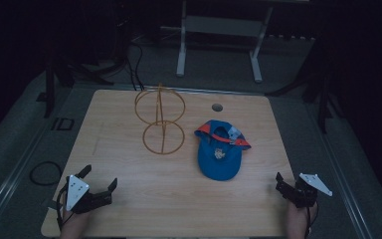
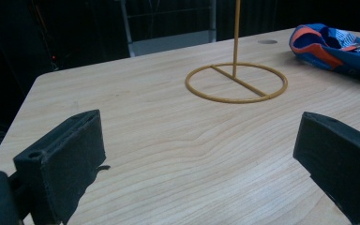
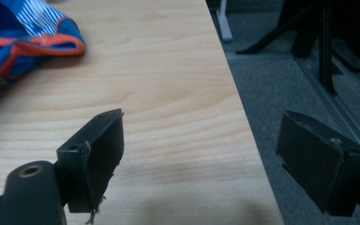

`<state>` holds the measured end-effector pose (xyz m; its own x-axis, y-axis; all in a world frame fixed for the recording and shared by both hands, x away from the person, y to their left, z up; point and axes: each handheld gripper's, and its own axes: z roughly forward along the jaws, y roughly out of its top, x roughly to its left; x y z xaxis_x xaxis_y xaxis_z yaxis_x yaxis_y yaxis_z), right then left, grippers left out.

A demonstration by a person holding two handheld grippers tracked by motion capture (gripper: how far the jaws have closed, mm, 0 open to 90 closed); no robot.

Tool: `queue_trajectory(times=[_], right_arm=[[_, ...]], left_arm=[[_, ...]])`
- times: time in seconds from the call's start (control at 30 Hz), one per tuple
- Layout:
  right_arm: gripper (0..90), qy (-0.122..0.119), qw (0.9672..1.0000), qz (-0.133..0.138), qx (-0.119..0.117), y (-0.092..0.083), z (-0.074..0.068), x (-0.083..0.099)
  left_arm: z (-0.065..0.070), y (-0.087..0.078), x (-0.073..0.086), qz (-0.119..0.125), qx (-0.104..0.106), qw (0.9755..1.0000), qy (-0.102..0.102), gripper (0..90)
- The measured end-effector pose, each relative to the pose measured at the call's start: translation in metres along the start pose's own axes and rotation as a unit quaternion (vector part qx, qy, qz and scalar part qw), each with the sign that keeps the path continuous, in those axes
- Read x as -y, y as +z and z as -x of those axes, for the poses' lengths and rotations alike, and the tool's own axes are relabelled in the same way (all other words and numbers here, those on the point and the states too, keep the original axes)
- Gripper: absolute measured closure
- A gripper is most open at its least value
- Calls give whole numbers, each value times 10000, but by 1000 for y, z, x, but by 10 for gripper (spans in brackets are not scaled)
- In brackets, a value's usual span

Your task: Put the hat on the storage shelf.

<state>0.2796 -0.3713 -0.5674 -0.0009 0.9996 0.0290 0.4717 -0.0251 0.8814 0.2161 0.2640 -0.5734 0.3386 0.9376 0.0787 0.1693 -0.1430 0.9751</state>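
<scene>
Between the spread-jawed left gripper (image 1: 98, 179) and right gripper (image 1: 287, 185), farther back, lies the cap (image 1: 220, 151).

the scene was dimly lit, the room beyond the table (image 1: 129, 199) lost in near black. soft shadows were cast under the cap (image 1: 220, 154). near jaws were rendered slightly blurred in both gripper views.

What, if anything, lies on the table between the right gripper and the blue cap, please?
Nothing visible does. Bare wood lies between the open right gripper and the blue cap. The wire stand stands off to the cap's left, clear of that path. The gripper itself sits at the table's right edge.
</scene>
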Motion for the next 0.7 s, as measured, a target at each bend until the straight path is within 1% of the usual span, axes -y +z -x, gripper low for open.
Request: queue_trajectory(times=[0.17, 0.2, 0.23, 0.27, 0.3, 0.33, 0.37, 0.4, 0.43, 0.47, 0.53, 0.57, 0.6, 0.63, 0.7], right_arm=[[156, -33, 10000, -46, -19, 0, -1, 0], [156, -33, 10000, -46, -19, 0, -1, 0], [148, -88, 9980, -315, -540, 2, -6, -2], [148, -174, 9974, -347, -599, 2, -8, -3], [148, -308, 9969, -386, -609, 2, -12, -4], [148, -414, 9964, -392, -624, 2, -15, -6], [148, -414, 9964, -392, -624, 2, -15, -6], [148, -518, 9956, -406, -669, 3, -19, -8], [148, -495, 9952, -410, -737, 2, -20, -10], [148, -474, 9952, -360, -779, 1, -21, -12], [148, -486, 9950, -357, -793, 1, -22, -14], [148, -562, 9943, -331, -844, 1, -23, -18], [148, -562, 9943, -331, -844, 1, -23, -18], [148, -636, 9936, -332, -876, 1, -24, -22], [148, -652, 9928, -358, -940, 1, -25, -25]], left_arm=[[0, 0, 0, 13, 29, 10000, -22, 27], [1, 0, 0, 23, 96, 9999, -59, 27], [2, 0, 0, 1, 150, 9998, -97, 27], [2, 0, 0, -18, 173, 9997, -141, 28], [3, 1, 0, -22, 205, 9996, -177, 27], [3, 1, 0, -47, 191, 9997, -151, 28], [3, 1, 0, -47, 191, 9997, -151, 28], [5, 2, 0, -71, 167, 9998, -67, 27], [6, 2, 0, -72, 154, 9998, -65, 27], [6, 2, 0, -74, 159, 9998, -64, 27], [6, 2, 0, -93, 175, 9998, -60, 28], [7, 2, -1, -188, 99, 9998, 44, 28], [7, 2, -1, -188, 99, 9998, 44, 45], [7, 2, 0, -178, 93, 9998, 51, 47], [7, 2, -1, -181, 114, 9998, -50, 48]])
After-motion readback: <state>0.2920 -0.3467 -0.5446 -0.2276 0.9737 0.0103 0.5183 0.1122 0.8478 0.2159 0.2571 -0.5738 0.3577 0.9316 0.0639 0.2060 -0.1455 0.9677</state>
